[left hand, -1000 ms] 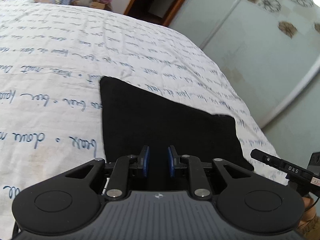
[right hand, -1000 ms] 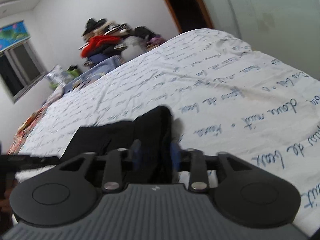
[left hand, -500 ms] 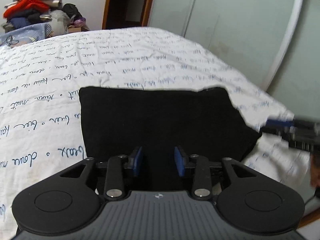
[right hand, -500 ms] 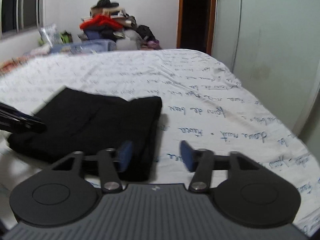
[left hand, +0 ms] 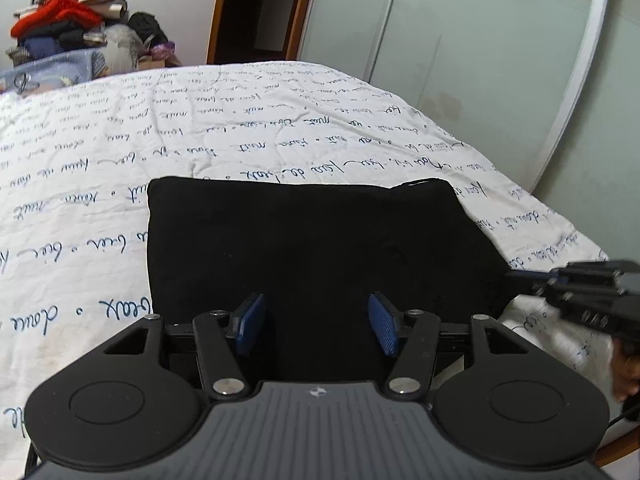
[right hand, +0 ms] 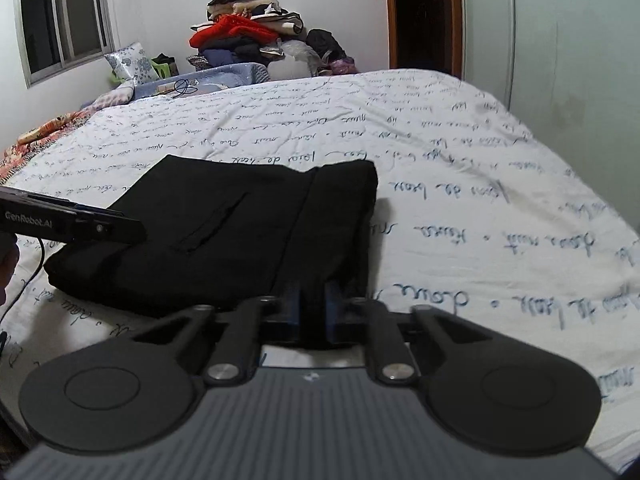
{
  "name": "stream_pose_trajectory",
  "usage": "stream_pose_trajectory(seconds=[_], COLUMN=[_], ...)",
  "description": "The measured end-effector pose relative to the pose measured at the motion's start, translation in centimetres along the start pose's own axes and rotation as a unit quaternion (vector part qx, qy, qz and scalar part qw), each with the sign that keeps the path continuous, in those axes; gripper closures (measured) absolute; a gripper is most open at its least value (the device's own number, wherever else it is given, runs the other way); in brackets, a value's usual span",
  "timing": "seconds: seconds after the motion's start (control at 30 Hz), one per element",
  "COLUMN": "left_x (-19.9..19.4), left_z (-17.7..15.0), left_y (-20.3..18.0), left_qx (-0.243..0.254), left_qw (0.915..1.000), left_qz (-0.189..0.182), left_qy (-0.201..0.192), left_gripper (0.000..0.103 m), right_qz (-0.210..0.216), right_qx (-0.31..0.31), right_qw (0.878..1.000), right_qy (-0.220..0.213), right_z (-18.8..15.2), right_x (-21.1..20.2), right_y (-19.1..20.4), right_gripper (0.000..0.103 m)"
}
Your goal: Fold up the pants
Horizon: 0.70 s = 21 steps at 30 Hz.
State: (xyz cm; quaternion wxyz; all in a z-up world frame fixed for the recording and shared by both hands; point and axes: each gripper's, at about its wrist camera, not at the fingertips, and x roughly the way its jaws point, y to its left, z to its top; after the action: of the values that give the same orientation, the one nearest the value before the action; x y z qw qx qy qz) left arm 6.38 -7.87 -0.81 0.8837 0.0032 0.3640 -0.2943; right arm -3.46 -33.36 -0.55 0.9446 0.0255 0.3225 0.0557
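Two tools on folded pants (left hand: pixel 312 248): right tool (right hand: pixel 312 314) pinching near edge, left tool (left hand: pixel 314 326) just opened, empty.
Grab pants' near edge with left too, lift evenly.

One folded pants (left hand: pixel 312 240), two hand-held grippers (left hand: pixel 314 326).

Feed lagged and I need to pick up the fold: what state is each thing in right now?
Black fabric pants: folded into a flat rectangle, lying on the bed.
Left gripper: open, jaws have just been opening; pants beneath, not clamped.
Right gripper: has just closed, pinching the pants' near right edge.
White script-printed bedsheet: spread flat, lightly creased.
Wooden-framed doorway: open, dark.
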Motion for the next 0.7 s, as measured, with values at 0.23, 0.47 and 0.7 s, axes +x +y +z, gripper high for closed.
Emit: stream_pose_trajectory(seconds=[0.23, 0.47, 0.7], left_x=[0.3, 0.2, 2.4], left_z=[-0.2, 1.8, 4.8], left_y=[0.0, 1.8, 2.9], left_qx=[0.009, -0.015, -0.011], left_qw=[0.9999, 0.9998, 0.9995], left_qz=[0.000, 0.003, 0.020], left_qy=[0.006, -0.009, -0.019], left_gripper=[0.044, 0.043, 0.043], right_qz=[-0.016, -0.037, -0.006], right_qx=[0.005, 0.003, -0.088], right_qw=[1.000, 0.999, 0.996], right_qy=[0.016, -0.032, -0.003], right_z=[-0.1, 3.7, 7.7], right_x=[0.1, -0.6, 6.2], right_y=[-0.6, -1.7, 0.9], right_gripper=[0.097, 0.090, 0.090])
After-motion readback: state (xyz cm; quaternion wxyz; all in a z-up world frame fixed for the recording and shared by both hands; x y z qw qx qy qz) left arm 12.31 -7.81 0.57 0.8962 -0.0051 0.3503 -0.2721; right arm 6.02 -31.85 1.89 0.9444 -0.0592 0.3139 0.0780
